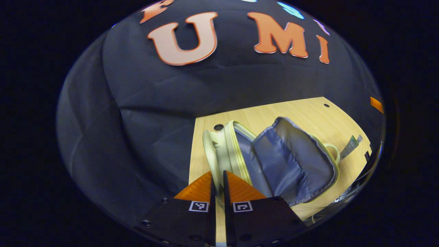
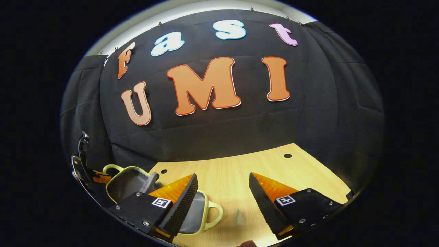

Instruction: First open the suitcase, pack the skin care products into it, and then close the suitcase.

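Light wooden table (image 1: 301,113) with drilled holes, carrying an open suitcase.

The suitcase (image 1: 274,161) lies directly on the tabletop, lid raised, grey lining exposed. A small packet (image 1: 349,146) rests on the bare wood just beside its handle.

Left gripper (image 1: 219,178): at the bottom of the left gripper view, pointing forward and down; fingers nearly together, with a narrow gap between them; a thin pale edge sits in that gap, but whether both fingers press on it cannot be told.
Right gripper (image 2: 223,192): at the bottom of the right gripper view, fingers spread wide apart, nothing between them.
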The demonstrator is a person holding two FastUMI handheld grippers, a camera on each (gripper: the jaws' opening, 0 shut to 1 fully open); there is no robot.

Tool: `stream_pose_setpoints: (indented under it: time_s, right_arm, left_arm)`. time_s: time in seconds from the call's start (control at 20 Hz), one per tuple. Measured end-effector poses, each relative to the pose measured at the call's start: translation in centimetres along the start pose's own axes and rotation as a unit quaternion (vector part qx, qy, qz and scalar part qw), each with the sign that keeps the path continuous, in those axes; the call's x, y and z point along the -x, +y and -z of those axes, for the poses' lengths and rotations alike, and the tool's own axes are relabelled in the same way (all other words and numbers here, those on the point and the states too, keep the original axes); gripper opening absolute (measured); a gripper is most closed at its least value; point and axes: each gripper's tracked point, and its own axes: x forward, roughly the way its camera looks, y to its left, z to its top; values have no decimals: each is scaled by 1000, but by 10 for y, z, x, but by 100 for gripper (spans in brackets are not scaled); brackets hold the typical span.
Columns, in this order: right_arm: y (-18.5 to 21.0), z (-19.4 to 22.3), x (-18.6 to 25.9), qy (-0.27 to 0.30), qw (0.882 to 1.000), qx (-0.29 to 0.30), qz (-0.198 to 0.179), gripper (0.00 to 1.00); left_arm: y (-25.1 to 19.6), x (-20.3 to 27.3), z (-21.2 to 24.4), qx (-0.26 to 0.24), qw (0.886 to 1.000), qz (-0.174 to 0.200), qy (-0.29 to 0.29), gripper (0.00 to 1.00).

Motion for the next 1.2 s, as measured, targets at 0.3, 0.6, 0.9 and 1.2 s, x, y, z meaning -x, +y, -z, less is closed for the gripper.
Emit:
stream_pose_setpoints:
  time_s: [0.3, 0.6, 0.9, 1.2]
  right_arm:
    - [23, 5, -12, 18, 999, 39, 5, 95]
    - [32, 23, -22, 43, 998, 40, 7, 95]
    - [11, 25, -17, 42, 998, 46, 26, 95]
    - [-23, 24, -13, 34, 997, 45, 44, 95]
  left_arm:
    - [45, -66, 88, 73, 996, 17, 55, 12]
    - [42, -107, 138, 97, 991, 29, 88, 12]
    - [62, -110, 148, 82, 992, -21, 95, 30]
    - [55, -74, 81, 35, 995, -88, 21, 99]
